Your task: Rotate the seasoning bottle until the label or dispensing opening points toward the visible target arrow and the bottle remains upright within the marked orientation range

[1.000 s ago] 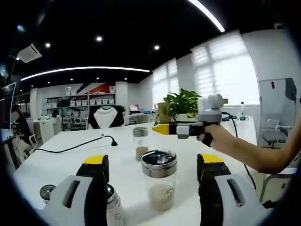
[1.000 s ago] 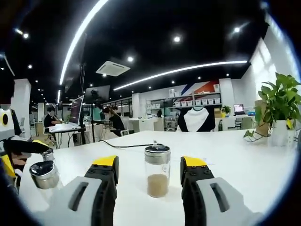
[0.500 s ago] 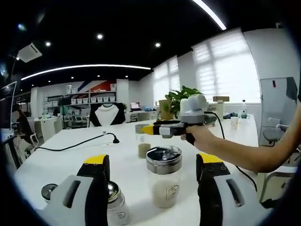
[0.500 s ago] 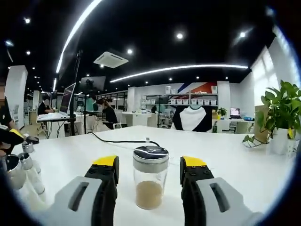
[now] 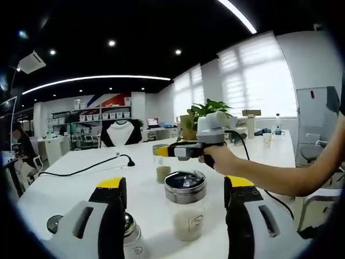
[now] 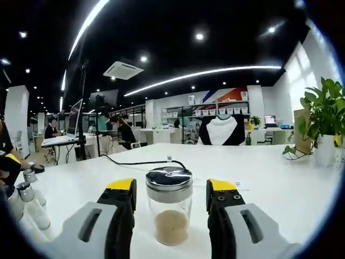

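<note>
A glass seasoning bottle (image 6: 168,208) with a steel lid and tan powder stands upright on the white table (image 6: 269,183). My right gripper (image 6: 171,186) is open, its yellow-tipped jaws flanking the bottle with a small gap on each side. In the left gripper view the same bottle (image 5: 161,171) stands farther back, and the right gripper (image 5: 160,151) reaches it from the right, held by a hand. A second, wider bottle (image 5: 185,206) with a small label stands upright in front of my left gripper (image 5: 175,183), which is open and short of it.
Two small capped bottles (image 6: 28,200) stand at the left, one of them beside my left jaw (image 5: 129,237). A black cable (image 5: 86,167) crosses the table. A potted plant (image 6: 322,127) sits at the far right edge. People work at desks behind.
The right gripper has moved forward to the far bottle, which now sits between its jaws. In the left gripper view the right gripper has slid left. The left gripper has barely moved.
</note>
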Demonstrator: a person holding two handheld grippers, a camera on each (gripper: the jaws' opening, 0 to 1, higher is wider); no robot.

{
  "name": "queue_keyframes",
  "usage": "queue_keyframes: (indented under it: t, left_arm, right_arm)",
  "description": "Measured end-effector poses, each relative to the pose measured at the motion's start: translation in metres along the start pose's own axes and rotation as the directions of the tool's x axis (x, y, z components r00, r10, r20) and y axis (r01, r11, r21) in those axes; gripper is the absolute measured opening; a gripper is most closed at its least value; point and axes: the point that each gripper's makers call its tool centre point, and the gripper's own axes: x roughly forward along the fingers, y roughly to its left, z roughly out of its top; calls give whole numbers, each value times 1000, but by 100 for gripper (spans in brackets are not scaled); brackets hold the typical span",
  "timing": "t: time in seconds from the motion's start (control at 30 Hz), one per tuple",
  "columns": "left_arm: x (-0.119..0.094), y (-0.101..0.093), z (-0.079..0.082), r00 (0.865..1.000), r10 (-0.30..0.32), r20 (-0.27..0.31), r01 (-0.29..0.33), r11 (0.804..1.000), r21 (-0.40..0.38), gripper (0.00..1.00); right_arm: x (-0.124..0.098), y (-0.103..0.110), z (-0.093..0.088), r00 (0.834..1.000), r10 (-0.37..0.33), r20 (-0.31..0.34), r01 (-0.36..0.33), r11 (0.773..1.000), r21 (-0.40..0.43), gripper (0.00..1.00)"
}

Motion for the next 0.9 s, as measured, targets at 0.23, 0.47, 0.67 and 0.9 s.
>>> queue_keyframes:
  t: [0.23, 0.47, 0.67, 0.9]
  left_arm:
    - [2, 1, 1, 1000, 3, 25, -2, 999, -36, 77]
    - [4, -2, -1, 1000, -10, 16, 10, 1000, -16, 76]
    - [7, -6, 0, 999, -27, 20, 28, 999, -27, 76]
    - [2, -5, 2, 1000, -24, 18, 24, 1000, -16, 76]
  right_arm:
    - [5, 4, -2, 1000, 18, -5, -18, 1000, -15, 50]
    - [11, 9, -2, 999, 47, -5, -47, 999, -25, 43]
    - [11, 6, 2, 999, 39, 1, -39, 999, -24, 43]
    - [12, 9, -3, 999, 49, -6, -49, 998, -27, 40]
